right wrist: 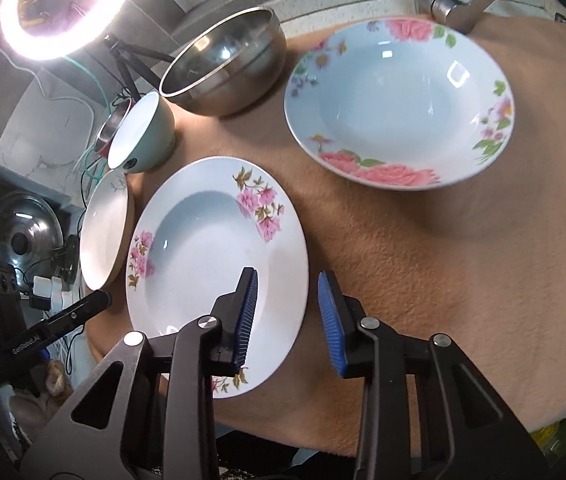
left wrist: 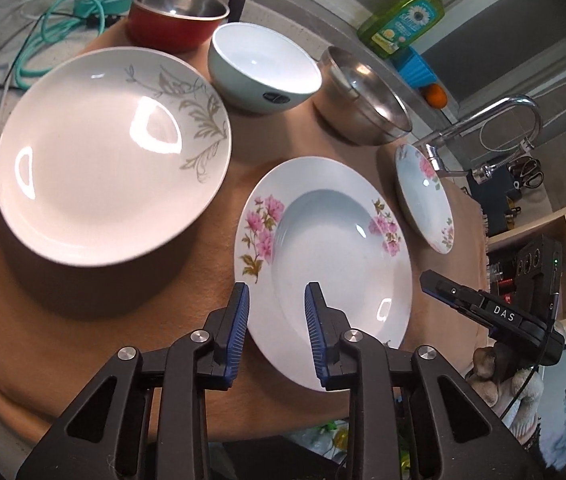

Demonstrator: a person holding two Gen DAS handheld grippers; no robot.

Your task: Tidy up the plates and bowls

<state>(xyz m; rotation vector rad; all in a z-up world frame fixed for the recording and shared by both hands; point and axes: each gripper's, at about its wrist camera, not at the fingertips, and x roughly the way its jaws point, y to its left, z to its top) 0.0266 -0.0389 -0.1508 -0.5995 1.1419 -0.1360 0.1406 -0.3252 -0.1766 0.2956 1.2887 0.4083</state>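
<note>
A deep, round, glazed plate with pink blossom sprays [left wrist: 323,264] [right wrist: 219,264] lies flat and face up near the front edge of the worktop, which is covered by a tan, napped cloth [left wrist: 83,320] [right wrist: 443,280]; being circular, the plate has no long axis, and its two flower clusters sit on opposite sides of the broad rim. The left gripper [left wrist: 277,332] hovers over the near-left rim of this plate with its ribbed blue pads [left wrist: 239,328] spread apart and nothing between them; whether they touch the rim cannot be told. The right gripper [right wrist: 291,320] stands at the near-right rim, also spread and empty, its left pad over the plate and its right pad [right wrist: 333,324] over bare cloth. Toward the left edge rests a larger white plate with a grey leaf motif [left wrist: 111,152] [right wrist: 105,232], shallow and glossy. Toward the right rear lies a second deep plate with large pink roses [left wrist: 423,196] [right wrist: 399,104], well apart from the first. Along the rear edge stand three bowls: a red bowl with a steel lining [left wrist: 177,16], a pale green ceramic bowl with a white interior [left wrist: 263,68] [right wrist: 141,136] just beside it, and a polished steel bowl [left wrist: 363,96] [right wrist: 227,60]. Behind the rear edge are a chrome tap [left wrist: 495,128] and a green bottle of dish soap [left wrist: 407,16]; a lit ring lamp [right wrist: 63,4] shows in the right wrist view beyond the left rear corner.
</note>
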